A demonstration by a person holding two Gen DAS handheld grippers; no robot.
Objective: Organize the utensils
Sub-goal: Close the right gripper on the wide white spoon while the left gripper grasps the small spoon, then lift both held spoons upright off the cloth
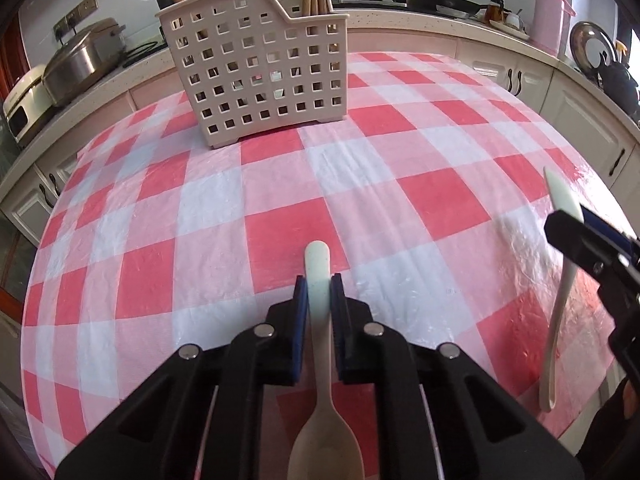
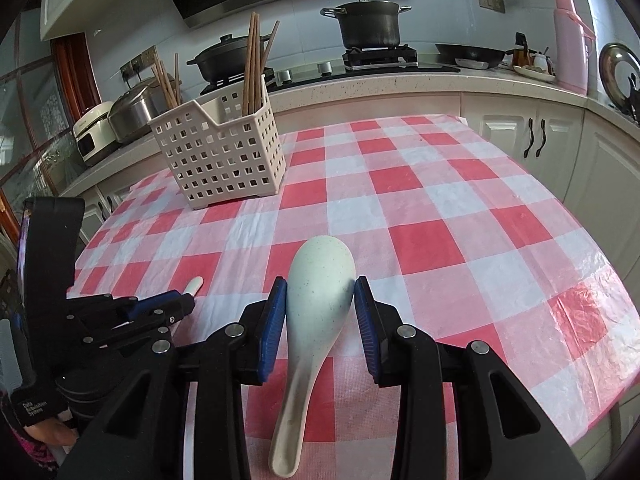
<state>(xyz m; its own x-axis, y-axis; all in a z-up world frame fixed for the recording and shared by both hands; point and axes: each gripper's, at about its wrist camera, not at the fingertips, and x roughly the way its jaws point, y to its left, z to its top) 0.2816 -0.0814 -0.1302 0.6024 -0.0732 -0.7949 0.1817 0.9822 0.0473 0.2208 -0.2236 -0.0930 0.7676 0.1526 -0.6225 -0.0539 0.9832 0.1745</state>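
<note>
**A:** Well, start big: the tabletop [image 2: 460,216] with its red-and-white check fills both views, and the slotted basket [image 2: 224,160] stands in the upper left of the right wrist view, upper centre of the left one, with chopsticks [image 2: 252,64] upright in its far compartments. What could go wrong from here?

**B:** Mostly the long carry, I'd say. Both spoons are well apart from the basket. The right gripper [image 2: 320,308] has its jaws closed on the wide bowl of the pale green spoon [image 2: 320,292], so the handle trails back toward the camera. A rounded, smooth bowl could swivel or slip between the pads, and it would have to go in bowl first.

**A:** And the other one?

**B:** The left gripper [image 1: 319,300] has its jaws shut on the handle of the second spoon [image 1: 320,360], the tip poking forward at lower centre, the bowl hanging back underneath. Its tip could catch on the basket's rim or knock the chopsticks.

**A:** Poses?

**B:** Both sit low at the near edge, pointing toward the basket, side by side; each shows at the other view's edge. They could bump if they converge together.
</note>
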